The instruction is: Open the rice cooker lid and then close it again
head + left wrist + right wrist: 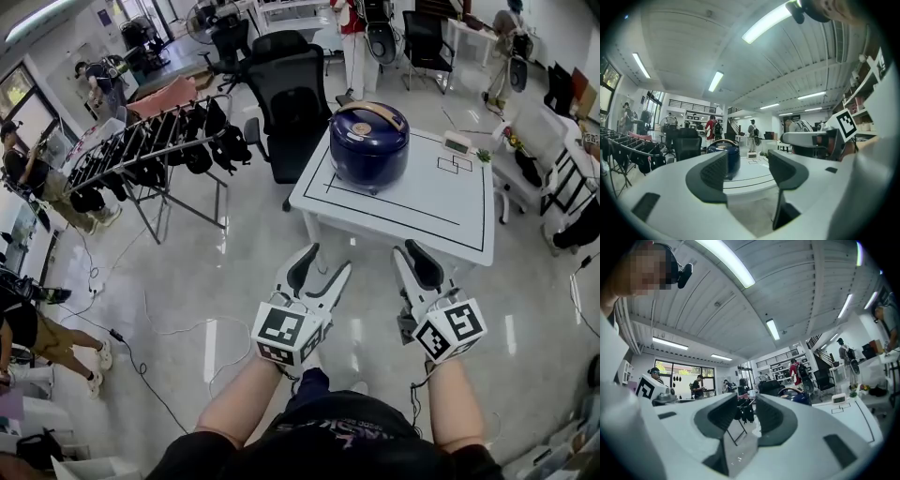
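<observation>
A glossy pale floor [216, 281] fills most of the head view, with a black cable [131, 352] trailing across its lower left. At upper right of the frame stands a white square worktop [412, 202] marked with black lines. Behind its left corner sits a black office chair [295, 94], and a drying rack [150, 150] hung with dark garments slants across the upper left.

The dark blue rice cooker [368, 142] stands on the far left part of the worktop, its lid [368, 127] down and a tan handle [368, 112] arched over the top. A small digital clock [457, 142] sits to its right, near the far edge.

In the lower centre of the frame the person holds both tools level over the floor, short of the worktop's near edge and well apart from the cooker. The left tool [323, 267] has its jaws spread wide with nothing between them; in the left gripper view [747, 171] the cooker [725, 157] shows in the distance, partly behind the left jaw. The right tool [417, 258] also has its jaws parted, more narrowly, and grips nothing; in the right gripper view [745, 413] the cooker [794, 397] appears right of centre, beyond the right jaw.
</observation>
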{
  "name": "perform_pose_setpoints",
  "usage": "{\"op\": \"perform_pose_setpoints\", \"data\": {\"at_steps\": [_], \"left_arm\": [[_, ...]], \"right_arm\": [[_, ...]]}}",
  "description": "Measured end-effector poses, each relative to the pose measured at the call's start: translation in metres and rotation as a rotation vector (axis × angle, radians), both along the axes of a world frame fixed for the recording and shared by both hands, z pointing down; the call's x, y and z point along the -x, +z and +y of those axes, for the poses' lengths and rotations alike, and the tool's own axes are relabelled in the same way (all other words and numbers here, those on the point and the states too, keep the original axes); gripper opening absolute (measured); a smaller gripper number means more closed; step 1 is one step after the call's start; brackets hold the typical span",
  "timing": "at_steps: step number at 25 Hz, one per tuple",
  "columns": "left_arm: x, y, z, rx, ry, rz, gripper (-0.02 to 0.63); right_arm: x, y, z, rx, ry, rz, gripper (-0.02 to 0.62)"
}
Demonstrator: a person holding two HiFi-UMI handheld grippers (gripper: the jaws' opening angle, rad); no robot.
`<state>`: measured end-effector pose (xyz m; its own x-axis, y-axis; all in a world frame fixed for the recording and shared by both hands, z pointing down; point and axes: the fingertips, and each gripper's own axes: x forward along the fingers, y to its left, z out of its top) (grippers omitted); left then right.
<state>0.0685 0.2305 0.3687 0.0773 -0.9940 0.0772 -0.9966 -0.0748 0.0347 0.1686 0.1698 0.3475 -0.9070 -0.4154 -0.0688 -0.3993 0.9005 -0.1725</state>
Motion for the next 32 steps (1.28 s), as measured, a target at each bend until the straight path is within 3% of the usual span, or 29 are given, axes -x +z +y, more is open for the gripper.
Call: {"op": "perform_pose_setpoints", "data": {"at_steps": [2,3,8,17,32], "left_arm": [[0.015,-0.001,-0.008,0.000,-0.008,-0.019,0.326],[0.022,-0.001,-0.012,0.001,-0.009,-0.027,0.336],[0.060,-0.003,-0.035,0.003,0.017,-0.027,0.341],[0.126,-0.007,-0.078,-0.014,0.088,-0.025,0.341],[0.187,-0.011,-0.101,-0.033,0.185,-0.015,0.341]], "right_arm": [[0.009,-0.003,-0.011,-0.008,0.030,-0.006,0.173],[0.014,-0.004,-0.017,-0.007,0.048,-0.007,0.193],[0.035,-0.010,-0.052,0.029,0.120,-0.039,0.196],[0.080,-0.018,-0.097,0.003,0.234,-0.034,0.195],[0.142,-0.033,-0.111,-0.036,0.317,-0.022,0.195]]}}
